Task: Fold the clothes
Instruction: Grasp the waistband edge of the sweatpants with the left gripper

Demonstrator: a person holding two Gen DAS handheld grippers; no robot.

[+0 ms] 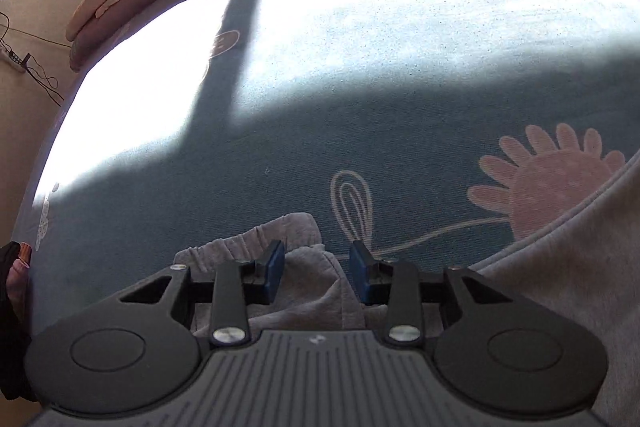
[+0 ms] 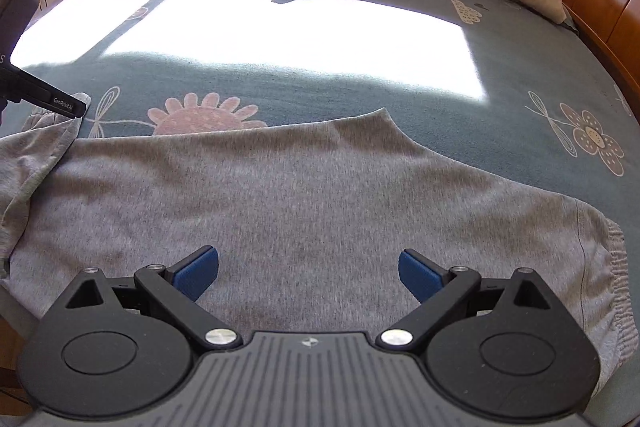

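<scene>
Sun glare whites out a broad patch of the bed sheet (image 2: 280, 27), hiding its print; the grey garment (image 2: 300, 195) runs off the lower frame edge, behind the right claw's (image 2: 308, 275) body

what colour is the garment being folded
Light heather grey; the garment shows best in the right wrist view, spread on the teal floral bedsheet.

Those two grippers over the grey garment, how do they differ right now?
The left gripper has its blue pads set narrowly around a bunched fold of the grey garment, though not visibly pressing it; the right gripper is spread wide with nothing between its pads. The left sits at the garment's crumpled end, the right over its flat middle. Both are black with blue pads.
</scene>
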